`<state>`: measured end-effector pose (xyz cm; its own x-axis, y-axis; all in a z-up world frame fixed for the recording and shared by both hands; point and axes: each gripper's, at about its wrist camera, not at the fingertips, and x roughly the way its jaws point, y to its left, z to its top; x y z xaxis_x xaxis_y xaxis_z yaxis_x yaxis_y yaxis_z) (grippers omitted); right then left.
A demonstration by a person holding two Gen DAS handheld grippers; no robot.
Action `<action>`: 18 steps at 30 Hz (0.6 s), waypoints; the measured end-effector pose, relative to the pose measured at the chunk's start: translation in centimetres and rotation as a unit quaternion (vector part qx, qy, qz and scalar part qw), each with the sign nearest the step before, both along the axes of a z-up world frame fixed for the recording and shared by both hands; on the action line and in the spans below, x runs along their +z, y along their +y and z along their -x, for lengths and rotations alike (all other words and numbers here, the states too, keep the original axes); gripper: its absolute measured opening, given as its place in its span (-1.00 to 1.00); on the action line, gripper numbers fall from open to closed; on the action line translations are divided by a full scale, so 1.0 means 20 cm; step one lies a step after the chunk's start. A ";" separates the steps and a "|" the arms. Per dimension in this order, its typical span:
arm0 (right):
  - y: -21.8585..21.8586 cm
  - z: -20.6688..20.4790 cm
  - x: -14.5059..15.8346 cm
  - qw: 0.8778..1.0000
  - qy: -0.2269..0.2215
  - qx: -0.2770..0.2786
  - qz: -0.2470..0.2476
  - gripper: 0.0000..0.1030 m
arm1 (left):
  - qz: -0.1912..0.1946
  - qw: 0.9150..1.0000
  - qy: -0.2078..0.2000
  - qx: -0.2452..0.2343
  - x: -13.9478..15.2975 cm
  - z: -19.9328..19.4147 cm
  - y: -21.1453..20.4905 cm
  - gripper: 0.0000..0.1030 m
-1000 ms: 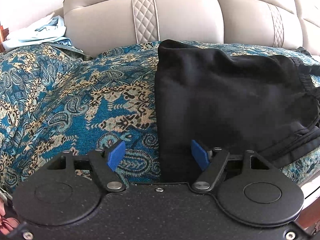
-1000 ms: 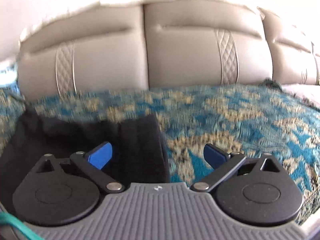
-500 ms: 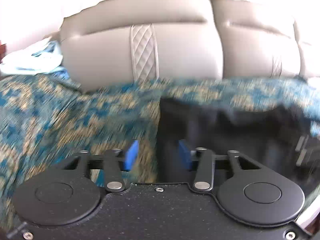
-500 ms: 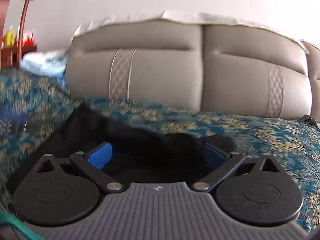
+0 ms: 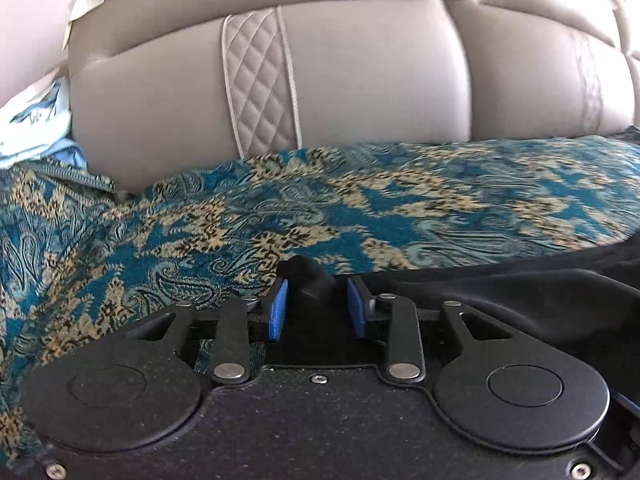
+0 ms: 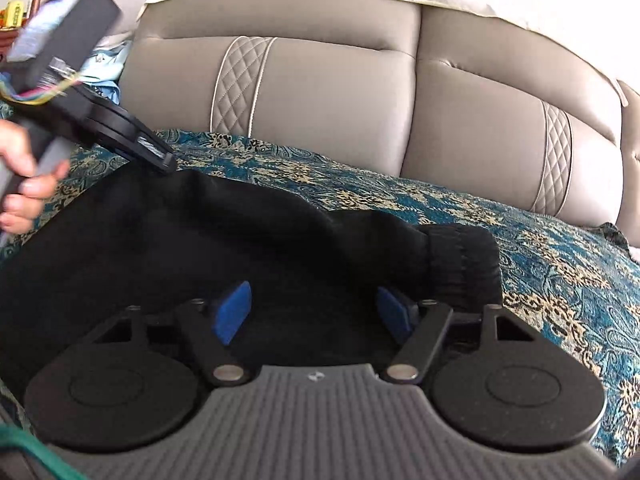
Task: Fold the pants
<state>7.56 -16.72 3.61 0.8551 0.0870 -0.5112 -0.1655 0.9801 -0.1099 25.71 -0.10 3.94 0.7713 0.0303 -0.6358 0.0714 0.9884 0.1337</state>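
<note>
Since 1 s ago left gripper (image 5: 317, 305) closed in, now pinching pants (image 6: 248, 240) corner, lifted off the patterned bedspread (image 5: 360, 208). Right gripper (image 6: 314, 312) spread wide, hovering over pants near cuff. Person's hand (image 6: 24, 184) grips handle. Beige headboard (image 6: 320, 92) behind.

Bedroom: padded headboard (image 5: 360, 72), paisley bedspread (image 5: 160, 232)

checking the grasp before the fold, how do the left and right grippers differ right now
The left gripper is shut on a bunch of the black pants; the right gripper is open, gripping nothing. The left has a black body, the right a ribbed grey one. Both have blue pads.
</note>
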 end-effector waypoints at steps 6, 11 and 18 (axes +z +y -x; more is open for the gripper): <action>-0.01 0.00 0.00 1.000 -0.004 0.007 -0.006 0.60 | 0.010 0.999 0.005 0.046 -0.03 -0.10 0.02 -0.19; -0.11 0.08 0.10 0.996 -0.074 0.006 -0.057 0.88 | 0.043 0.998 -0.023 0.039 0.10 -0.01 0.07 0.31; -0.38 -0.01 0.15 0.988 -0.066 -0.090 -0.109 1.00 | 0.054 0.998 -0.011 -0.008 0.21 0.19 0.16 0.49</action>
<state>7.73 -24.35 6.63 0.9248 0.0228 -0.3797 0.0162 0.9950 0.0990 21.81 3.15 8.12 0.7851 -0.0493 -0.6174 0.0851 0.9960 0.0287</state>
